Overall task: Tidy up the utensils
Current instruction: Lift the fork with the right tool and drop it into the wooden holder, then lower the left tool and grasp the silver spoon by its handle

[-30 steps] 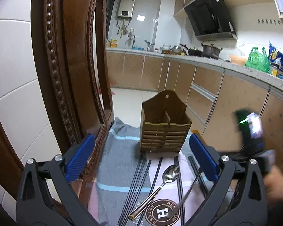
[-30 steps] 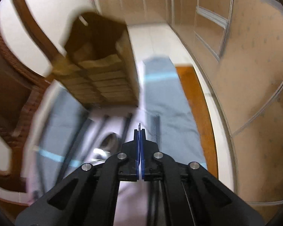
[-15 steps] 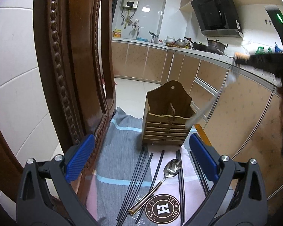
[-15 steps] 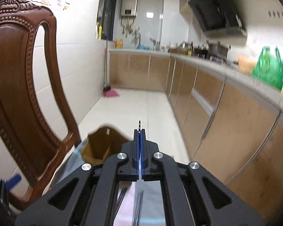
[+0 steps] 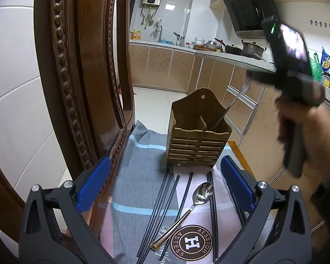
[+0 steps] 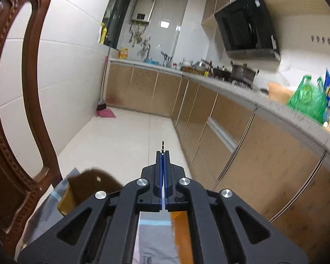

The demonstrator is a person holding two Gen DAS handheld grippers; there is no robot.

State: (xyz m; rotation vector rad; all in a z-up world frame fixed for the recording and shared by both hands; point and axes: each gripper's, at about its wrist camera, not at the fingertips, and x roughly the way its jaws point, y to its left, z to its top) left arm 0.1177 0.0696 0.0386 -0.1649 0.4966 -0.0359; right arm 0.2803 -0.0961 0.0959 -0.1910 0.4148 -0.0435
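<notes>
The right gripper point(image 6: 164, 154) is shut tight on the fork point(image 5: 235, 101), pinching it near the prong end. A second ago the fork lay flat on the cloth point(image 5: 138, 176) in front of the wooden holder point(image 5: 198, 145), next to the spoon point(image 5: 195, 202). Now it is up in the air. It hangs slanted above the holder, and its handle end dips toward the right side of the holder. I cannot tell if the handle has gone all the way in yet. The person's hand point(image 5: 308, 132) holds that gripper up high, to the right of the holder. The left gripper point(image 5: 165, 176) is open wide and holds nothing. It waits in front of the holder, over the things on the cloth. The spoon is in front of the holder, and the black chopsticks point(image 5: 162, 202) lie beside it on both sides. So the fork is nearly put away, I think. Next the right gripper likely needs to let go so the fork can slide in. The spoon and chopsticks are not yet done.
</notes>
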